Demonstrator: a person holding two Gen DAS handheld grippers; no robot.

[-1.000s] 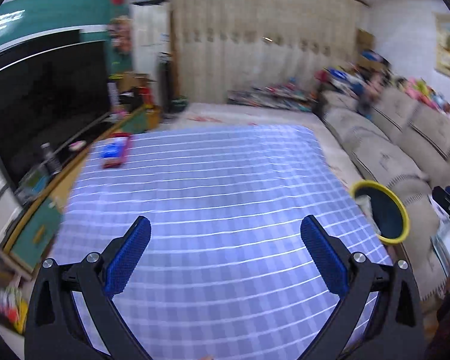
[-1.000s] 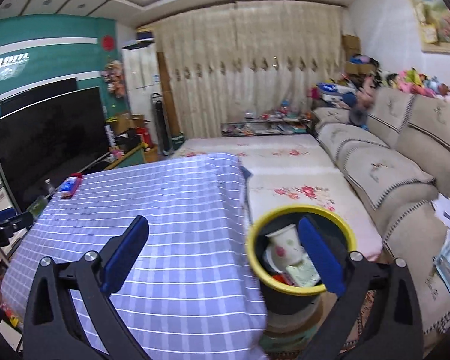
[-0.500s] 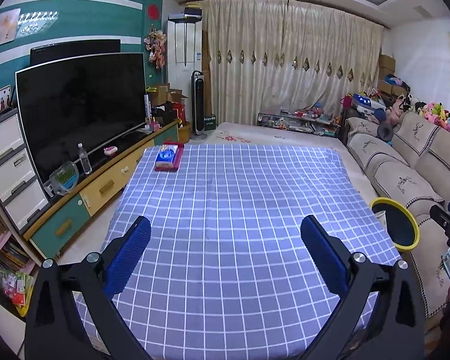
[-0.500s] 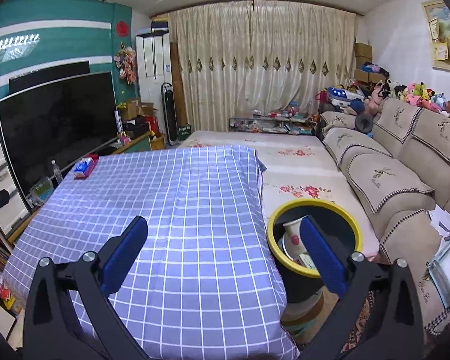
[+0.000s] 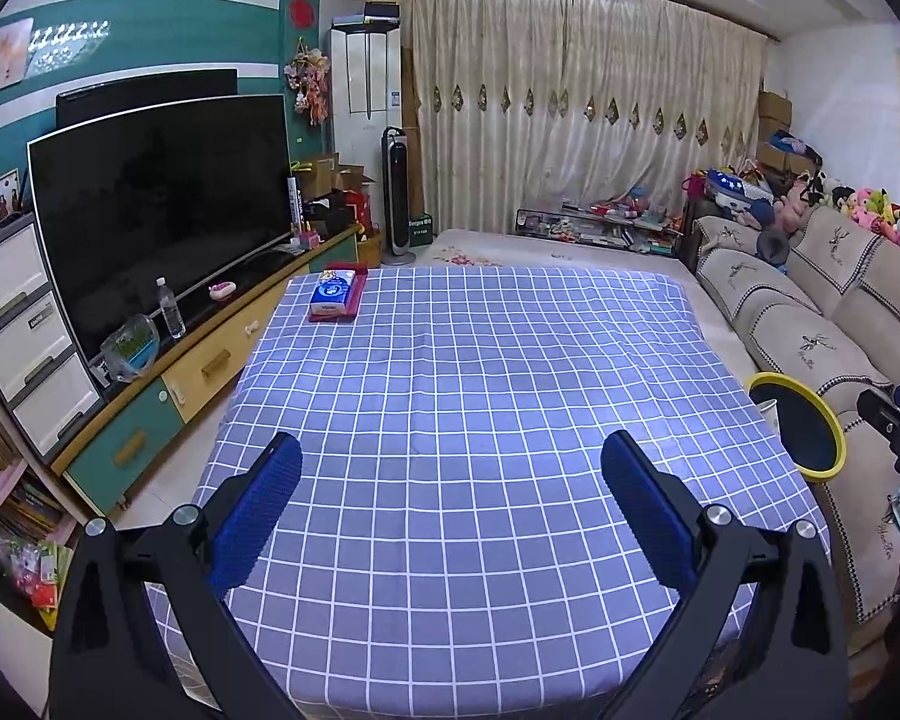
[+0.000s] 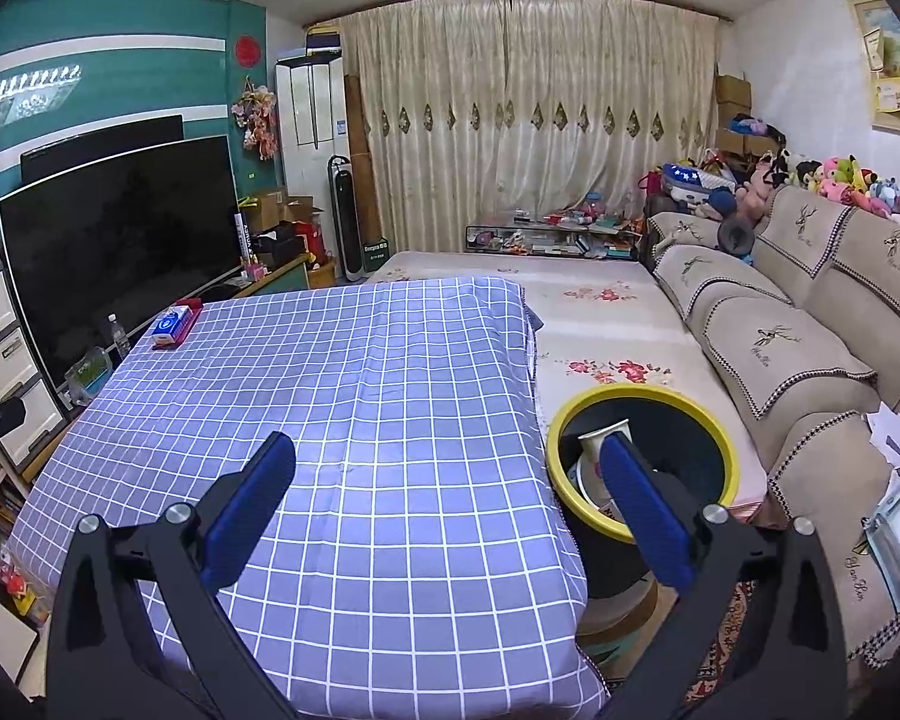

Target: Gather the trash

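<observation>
- Both grippers are spread wide and hold nothing: my left gripper (image 5: pixel 450 480) hangs over the near half of the checked tablecloth (image 5: pixel 480 372), my right gripper (image 6: pixel 447 480) over the cloth's near right corner.
- Trash I can see is already in the bin (image 6: pixel 714 426), a yellow-rimmed black one standing on the floor just beside the table's right edge; a paper cup (image 6: pixel 600 432) leans inside it, touching my right finger's outline in the picture.
- On the cloth I see only a tissue pack (image 5: pixel 333 294) lying on a red tray (image 5: pixel 357 294) at the far left corner, well apart from both grippers.
- A TV (image 5: pixel 162 204) on its cabinet runs along the table's left side; a sofa (image 6: pixel 798 336) runs beyond the bin on the right.
- My right view looks down into the bin and shows its contents; my left view catches only the bin's rim (image 5: pixel 828 420) edge-on, plus the other gripper's tip (image 5: pixel 894 420) at the right border.
</observation>
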